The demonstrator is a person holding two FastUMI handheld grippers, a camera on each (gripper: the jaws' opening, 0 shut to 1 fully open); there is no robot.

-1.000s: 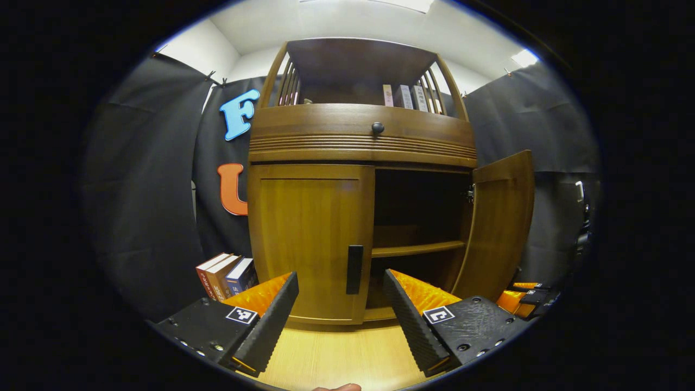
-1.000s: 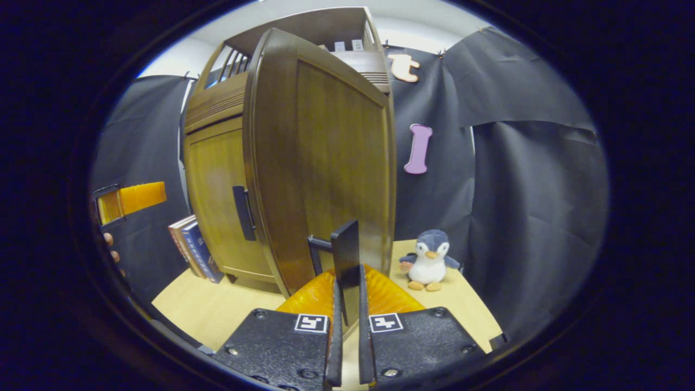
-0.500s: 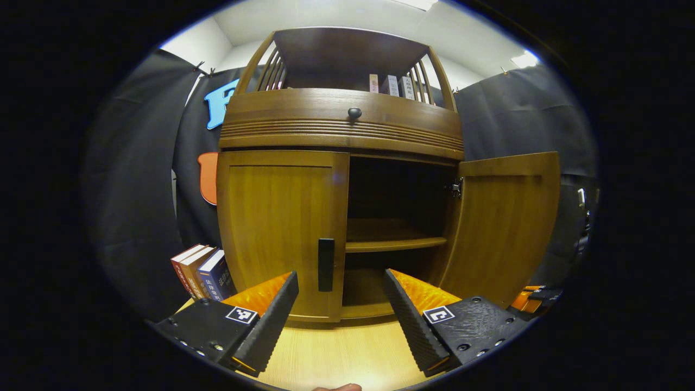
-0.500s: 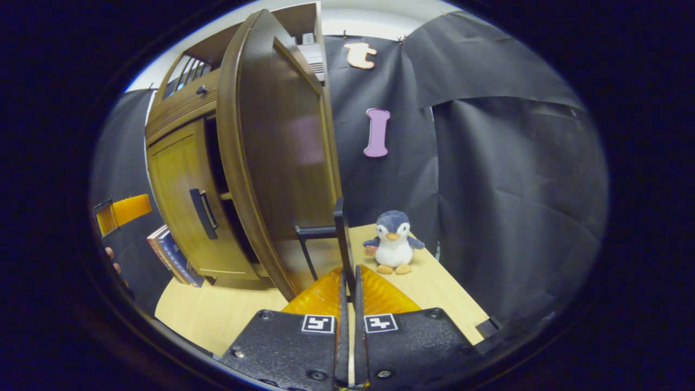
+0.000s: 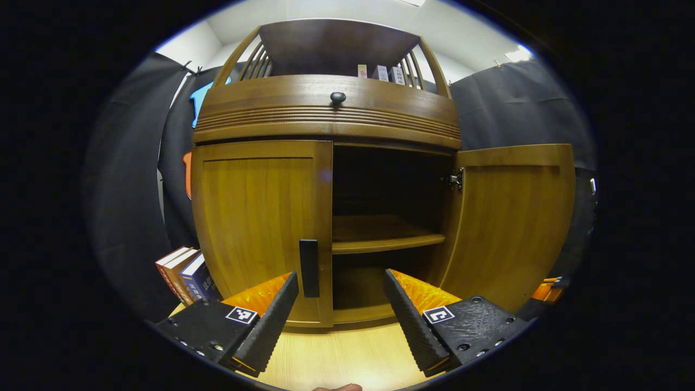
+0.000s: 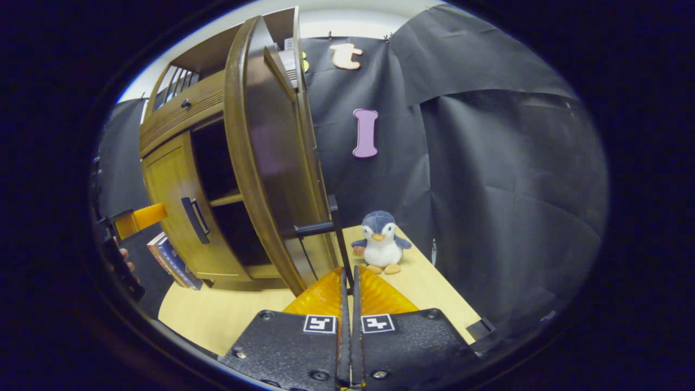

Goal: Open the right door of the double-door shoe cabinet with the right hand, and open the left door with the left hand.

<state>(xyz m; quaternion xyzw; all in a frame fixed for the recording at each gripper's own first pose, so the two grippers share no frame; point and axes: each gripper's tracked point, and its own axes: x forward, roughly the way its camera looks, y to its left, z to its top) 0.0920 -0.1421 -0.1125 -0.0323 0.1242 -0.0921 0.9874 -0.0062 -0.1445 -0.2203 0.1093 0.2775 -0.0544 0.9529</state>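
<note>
A: Right door (image 5: 510, 217) swung wider than half a second ago; left gripper (image 5: 341, 301) drew nearer to the shoe cabinet (image 5: 326, 114).

B: Right gripper (image 6: 347, 282) state?

A: Fingers together, clamped on the dark handle (image 6: 334, 233) of that door, at its near edge.

B: Left gripper?

A: Fingers apart, holding nothing. It sits just short of the left door (image 5: 260, 217), whose handle (image 5: 309, 260) lies between the fingertips but farther off. That door is shut.

B: Interior?

A: One shelf (image 5: 380, 241) visible in the open half, dark above and below.

B: Surroundings?

A: Cabinet stands on the pale wood counter (image 5: 342, 355). Books (image 5: 182, 269) lean at its left. Toy penguin (image 6: 380, 241) sits on the counter at its right, beyond the open door. A hand (image 6: 124, 259) shows at the left edge of the right gripper view.
</note>
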